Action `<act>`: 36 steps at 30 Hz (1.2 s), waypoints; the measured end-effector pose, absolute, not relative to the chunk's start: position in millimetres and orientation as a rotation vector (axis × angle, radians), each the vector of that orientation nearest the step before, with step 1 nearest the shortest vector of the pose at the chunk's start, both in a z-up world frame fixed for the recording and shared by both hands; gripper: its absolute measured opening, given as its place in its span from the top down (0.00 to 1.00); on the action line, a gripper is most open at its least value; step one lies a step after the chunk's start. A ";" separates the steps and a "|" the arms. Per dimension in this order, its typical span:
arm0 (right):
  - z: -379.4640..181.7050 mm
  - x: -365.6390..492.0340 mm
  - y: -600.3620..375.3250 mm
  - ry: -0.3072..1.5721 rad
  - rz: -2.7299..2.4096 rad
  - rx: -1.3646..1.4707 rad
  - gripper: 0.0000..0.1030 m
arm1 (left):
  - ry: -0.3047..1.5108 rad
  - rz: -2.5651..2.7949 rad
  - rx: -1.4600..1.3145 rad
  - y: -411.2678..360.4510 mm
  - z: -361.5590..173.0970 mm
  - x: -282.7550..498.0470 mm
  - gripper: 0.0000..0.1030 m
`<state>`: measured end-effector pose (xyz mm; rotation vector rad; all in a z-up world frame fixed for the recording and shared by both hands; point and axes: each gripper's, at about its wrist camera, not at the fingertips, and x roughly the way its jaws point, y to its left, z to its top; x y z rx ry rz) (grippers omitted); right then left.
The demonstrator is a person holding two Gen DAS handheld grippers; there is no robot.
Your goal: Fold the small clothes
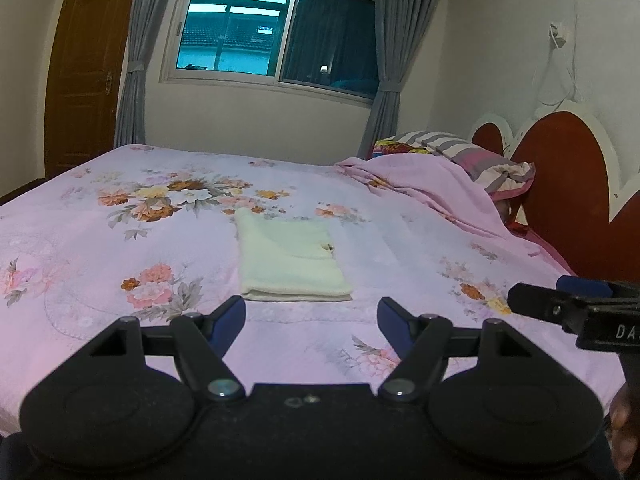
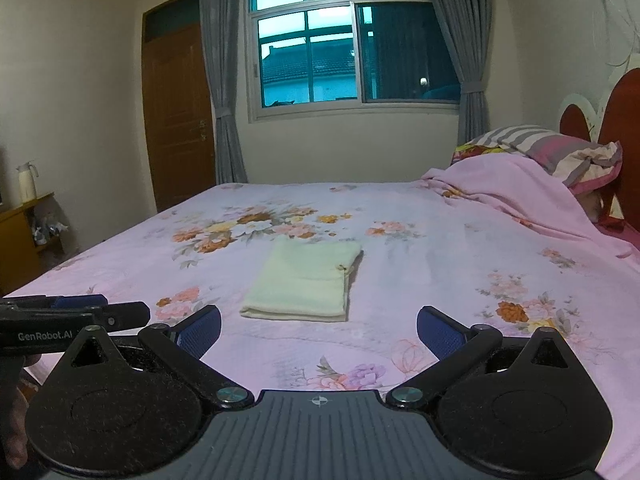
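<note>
Both grippers sit closest to the lenses, low over the near edge of the bed. Left gripper (image 1: pixel 312 314): jaws spread wide, nothing between them. Right gripper (image 2: pixel 319 326): likewise wide apart and empty. Each shows at the margin of the other's view, side by side, apart.

Task item: one pale yellow-green cloth (image 1: pixel 291 258), already doubled into a flat rectangle, lying mid-bed just ahead of both grippers and touching neither. Near edge looks like a rolled fold; right side shows stacked layers slightly offset, with a small dark mark or tag there (too small to identify).

Risks, as judged:
- Pinching only the top layer at the offset right side would peel the stack open instead of folding it.
- Pads dropping too deep could catch the floral bedsheet (image 1: pixel 120 240) with the cloth and drag it up.
- Uneven lift between the two grippers would skew the next fold, since the fabric appears soft and limp.
- A fold carried toward the rumpled pink blanket (image 1: pixel 432 184) could land on uneven ground.

Count: grippers 2; cloth 1; bedsheet 1; blanket 1; striped pillow (image 2: pixel 560 152) 1 seen; window (image 2: pixel 352 52) 1; curtains 2; door (image 2: pixel 176 112) 1; white flask (image 2: pixel 27 180) 1 on the side cabinet.
</note>
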<state>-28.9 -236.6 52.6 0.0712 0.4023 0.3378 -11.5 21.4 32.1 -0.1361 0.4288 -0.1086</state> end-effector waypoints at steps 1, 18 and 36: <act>53.0 -29.1 -236.5 0.401 0.337 0.069 0.00 | 0.427 -0.107 -0.135 21.1 32.4 -11.8 0.30; 55.5 -32.4 -238.6 0.382 0.327 0.056 0.00 | 0.428 -0.119 -0.140 23.7 34.5 -10.0 0.30; 57.2 -31.5 -241.6 0.373 0.328 0.048 0.00 | 0.425 -0.133 -0.139 26.3 33.0 -8.0 0.29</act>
